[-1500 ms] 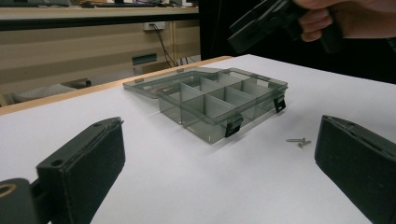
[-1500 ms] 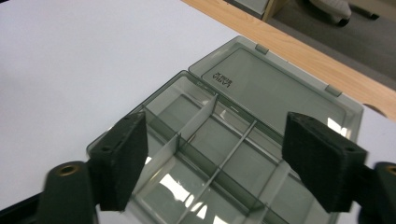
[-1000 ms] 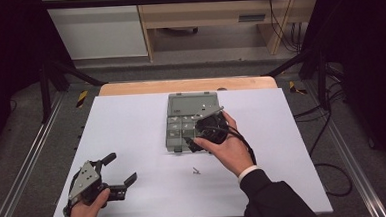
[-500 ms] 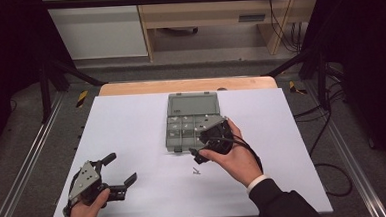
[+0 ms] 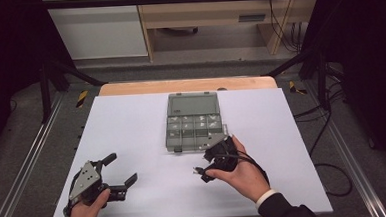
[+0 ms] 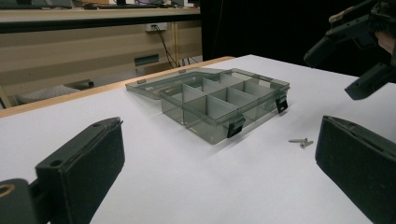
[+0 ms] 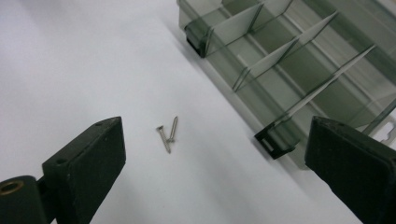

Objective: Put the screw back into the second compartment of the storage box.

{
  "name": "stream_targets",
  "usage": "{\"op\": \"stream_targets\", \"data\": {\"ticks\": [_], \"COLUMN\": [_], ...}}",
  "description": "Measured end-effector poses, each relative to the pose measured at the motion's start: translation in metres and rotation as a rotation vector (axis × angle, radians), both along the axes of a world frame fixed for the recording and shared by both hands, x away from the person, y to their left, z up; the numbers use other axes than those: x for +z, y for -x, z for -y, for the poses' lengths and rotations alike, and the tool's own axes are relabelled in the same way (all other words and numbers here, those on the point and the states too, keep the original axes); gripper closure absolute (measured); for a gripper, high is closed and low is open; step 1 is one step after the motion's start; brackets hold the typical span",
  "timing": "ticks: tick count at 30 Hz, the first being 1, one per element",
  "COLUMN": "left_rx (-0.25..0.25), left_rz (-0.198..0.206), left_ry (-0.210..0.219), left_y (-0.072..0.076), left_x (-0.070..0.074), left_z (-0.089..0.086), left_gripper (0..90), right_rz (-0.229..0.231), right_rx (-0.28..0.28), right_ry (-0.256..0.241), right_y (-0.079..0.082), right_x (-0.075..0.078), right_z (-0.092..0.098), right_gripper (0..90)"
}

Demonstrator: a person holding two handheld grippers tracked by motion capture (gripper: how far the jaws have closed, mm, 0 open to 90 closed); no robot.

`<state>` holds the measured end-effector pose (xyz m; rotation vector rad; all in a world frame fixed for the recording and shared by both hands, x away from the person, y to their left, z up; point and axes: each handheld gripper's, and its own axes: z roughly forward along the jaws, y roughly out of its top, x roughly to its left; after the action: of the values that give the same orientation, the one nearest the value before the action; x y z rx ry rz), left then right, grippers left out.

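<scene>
Smoky translucent plastic forms the compartment box (image 5: pixel 194 122), which sits open near the middle of the white bench (image 5: pixel 131 121), lid laid back on its far side. Two small screws (image 7: pixel 167 133) lie touching each other on the bare bench just near of the box's front edge, close to a black latch (image 7: pixel 273 140). The right gripper (image 5: pixel 209 163) hovers over them with its jaws spread wide, one on each side of the pair, touching neither. The left gripper (image 5: pixel 118 173) rests at the near left of the bench, well apart from the box, its jaws also wide and holding nothing.
</scene>
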<state>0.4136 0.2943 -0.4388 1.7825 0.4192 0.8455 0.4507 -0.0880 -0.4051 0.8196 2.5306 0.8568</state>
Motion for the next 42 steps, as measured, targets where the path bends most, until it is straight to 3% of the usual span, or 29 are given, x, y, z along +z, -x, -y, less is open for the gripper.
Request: {"op": "stream_targets", "data": {"ticks": [10,19,25,33,34,42], "left_rx": [-0.002,-0.002,-0.001,-0.002,-0.002,-0.003], "left_rz": [0.0,0.0,-0.001,-0.003,-0.003,-0.003], "left_ry": [-0.003,-0.002,-0.006,-0.007,-0.007,-0.005], "left_y": [0.0,0.0,0.0,0.0,0.0,-0.001], "left_x": [0.0,0.0,0.0,0.0,0.0,0.0], "left_z": [0.0,0.0,0.001,0.001,0.001,0.001], "left_gripper": [1.2,1.3,1.3,1.3,1.3,1.3], "right_rz": [-0.053,-0.056,-0.087,-0.158,-0.166,-0.165], "right_rx": [0.028,0.025,0.043,0.017,0.016,-0.002], "right_ry": [0.044,0.051,0.061,0.054,0.056,0.035], "right_y": [0.009,0.011,0.011,0.003,0.001,-0.008], "right_x": [-0.015,-0.022,-0.027,-0.033,-0.035,-0.039], "right_z": [-0.004,-0.012,-0.014,-0.018,-0.019,-0.02], "right_gripper": [10.6,11.7,23.8,38.1,44.6,60.2]}}
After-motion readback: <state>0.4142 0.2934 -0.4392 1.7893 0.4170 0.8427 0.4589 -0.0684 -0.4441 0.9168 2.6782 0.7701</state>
